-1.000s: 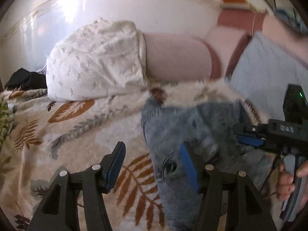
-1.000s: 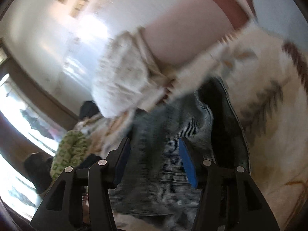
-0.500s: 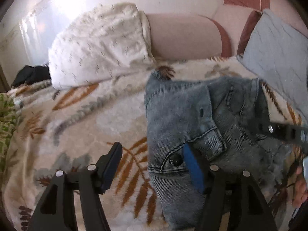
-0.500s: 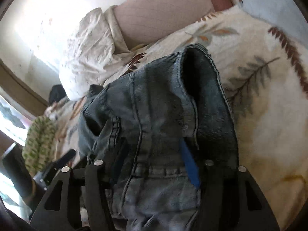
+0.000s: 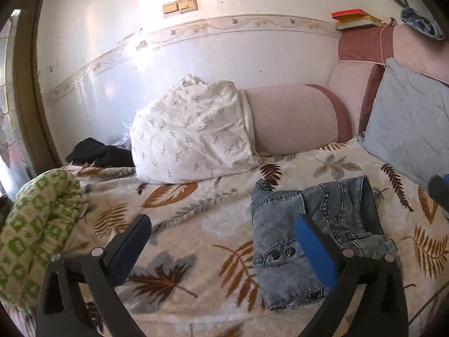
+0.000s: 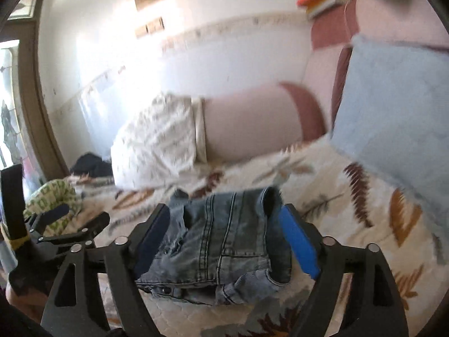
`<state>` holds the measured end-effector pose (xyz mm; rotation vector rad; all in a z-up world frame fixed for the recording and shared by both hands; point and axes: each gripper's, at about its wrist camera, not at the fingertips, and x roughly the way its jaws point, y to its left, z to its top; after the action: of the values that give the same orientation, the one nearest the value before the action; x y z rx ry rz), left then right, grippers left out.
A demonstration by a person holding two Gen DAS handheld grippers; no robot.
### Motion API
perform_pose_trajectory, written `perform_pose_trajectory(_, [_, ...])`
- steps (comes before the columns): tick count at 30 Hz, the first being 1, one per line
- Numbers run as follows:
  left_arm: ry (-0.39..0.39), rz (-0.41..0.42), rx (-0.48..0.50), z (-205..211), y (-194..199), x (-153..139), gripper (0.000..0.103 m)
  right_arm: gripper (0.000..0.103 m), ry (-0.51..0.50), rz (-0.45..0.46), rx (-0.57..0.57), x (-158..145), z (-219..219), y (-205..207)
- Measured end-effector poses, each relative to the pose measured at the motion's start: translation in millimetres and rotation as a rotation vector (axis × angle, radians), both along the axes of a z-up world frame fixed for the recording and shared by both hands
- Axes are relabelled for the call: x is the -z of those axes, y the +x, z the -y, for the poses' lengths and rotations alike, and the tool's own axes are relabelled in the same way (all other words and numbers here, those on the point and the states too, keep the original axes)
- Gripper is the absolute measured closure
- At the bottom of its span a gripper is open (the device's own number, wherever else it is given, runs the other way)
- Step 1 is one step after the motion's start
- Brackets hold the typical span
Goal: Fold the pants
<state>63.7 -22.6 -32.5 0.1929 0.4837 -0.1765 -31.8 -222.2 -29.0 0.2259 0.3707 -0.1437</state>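
The blue denim pants (image 5: 314, 236) lie folded into a compact bundle on the leaf-patterned blanket (image 5: 196, 224); they also show in the right wrist view (image 6: 224, 238). My left gripper (image 5: 224, 241) is open and empty, above the blanket, with its right finger over the bundle's near left part. My right gripper (image 6: 224, 238) is open and empty, its jaws standing either side of the bundle without touching it. The left gripper also shows at the left edge of the right wrist view (image 6: 73, 219).
A white patterned pillow (image 5: 193, 137) and a pink bolster (image 5: 291, 120) lie at the back by the wall. A light blue cushion (image 5: 409, 123) leans at the right. A green-and-white rolled cloth (image 5: 36, 230) sits at the left, dark clothing (image 5: 98, 151) behind it.
Both grippers have pulled back and up from the pants. The right gripper has come away from the denim it was pressed into. The bundle now lies free on the blanket.
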Motion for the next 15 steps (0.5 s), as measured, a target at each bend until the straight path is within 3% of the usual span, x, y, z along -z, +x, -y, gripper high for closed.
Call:
perform_pose_trajectory(4, [-0.031,0.016,-0.006,-6.9,-12.6,-8.7,0.0,0.018,-0.072,0.062,0.021,-8.7,-17.1,-24.9])
perform_pose_trajectory(11, [-0.07,0.024,-0.03,-19.2,-26.2,-14.6,0.0,0.016,-0.075,0.137,0.042,-15.2,-21.7,-46.7])
perform_pose_trajectory(15, [-0.082,0.034,-0.044,-22.7,-28.0,-15.3,0.0,0.016,-0.071,0.13,0.053,-13.3,-20.0,-47.6])
